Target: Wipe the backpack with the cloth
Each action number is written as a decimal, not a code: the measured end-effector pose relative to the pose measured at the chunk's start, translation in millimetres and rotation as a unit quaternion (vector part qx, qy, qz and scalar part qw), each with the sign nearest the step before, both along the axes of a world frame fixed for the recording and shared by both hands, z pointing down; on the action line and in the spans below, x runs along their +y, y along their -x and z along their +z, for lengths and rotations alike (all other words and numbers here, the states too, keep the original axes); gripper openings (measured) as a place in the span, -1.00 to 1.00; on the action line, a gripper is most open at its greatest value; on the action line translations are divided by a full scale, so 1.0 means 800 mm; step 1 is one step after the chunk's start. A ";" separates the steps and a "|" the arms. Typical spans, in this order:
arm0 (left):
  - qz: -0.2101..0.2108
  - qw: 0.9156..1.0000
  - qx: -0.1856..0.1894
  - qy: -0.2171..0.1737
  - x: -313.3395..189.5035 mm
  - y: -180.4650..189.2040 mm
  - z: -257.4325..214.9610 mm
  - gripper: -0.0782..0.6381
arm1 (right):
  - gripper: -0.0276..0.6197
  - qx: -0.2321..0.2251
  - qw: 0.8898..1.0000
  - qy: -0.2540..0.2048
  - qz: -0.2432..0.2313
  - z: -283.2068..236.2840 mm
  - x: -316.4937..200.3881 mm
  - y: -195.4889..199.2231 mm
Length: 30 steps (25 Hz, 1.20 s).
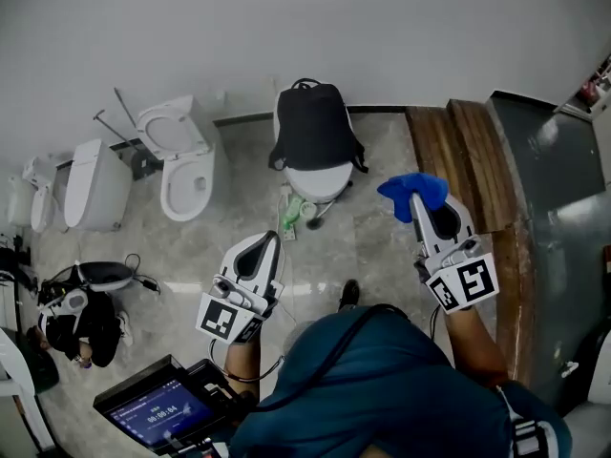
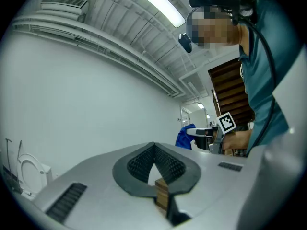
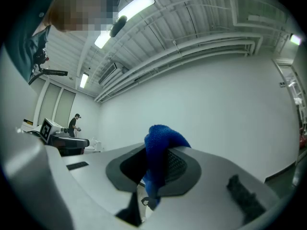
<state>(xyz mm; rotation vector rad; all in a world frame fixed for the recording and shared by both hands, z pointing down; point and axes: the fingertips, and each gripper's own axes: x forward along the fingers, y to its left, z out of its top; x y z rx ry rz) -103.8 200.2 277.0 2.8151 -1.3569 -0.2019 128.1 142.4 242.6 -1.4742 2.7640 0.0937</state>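
A black backpack (image 1: 313,127) stands upright on a white toilet (image 1: 320,181) against the far wall. My right gripper (image 1: 417,197) is held up in the air to the backpack's right, shut on a blue cloth (image 1: 412,189) that bunches over its tips. In the right gripper view the cloth (image 3: 158,150) hangs down between the jaws. My left gripper (image 1: 275,238) hovers in front of the backpack, a little lower, its jaws shut with nothing between them (image 2: 154,146). The left gripper view also catches the cloth (image 2: 184,137) off to the right.
Two more white toilets (image 1: 181,160) (image 1: 95,184) stand at the left. A green bottle (image 1: 291,216) lies on the floor by the backpack's toilet. Wooden steps (image 1: 468,160) run along the right. A crouching person (image 1: 81,327) and a screen (image 1: 158,408) are at lower left.
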 end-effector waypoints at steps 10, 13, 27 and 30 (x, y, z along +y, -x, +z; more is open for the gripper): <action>-0.023 0.999 -0.017 0.022 -0.125 -0.016 0.001 -0.77 | -0.76 -0.010 0.999 0.024 -0.023 0.040 -0.145 -0.007; -0.015 0.999 -0.020 0.038 -0.196 -0.017 0.017 -0.77 | -0.76 -0.007 0.999 0.035 -0.016 0.056 -0.213 -0.005; 0.037 0.999 -0.002 0.003 -0.410 0.013 0.036 -0.77 | -0.76 -0.012 0.999 0.039 0.014 0.092 -0.383 0.021; 0.038 0.999 -0.012 0.001 -0.453 0.029 0.043 -0.77 | -0.76 -0.013 0.998 0.061 0.027 0.125 -0.428 0.023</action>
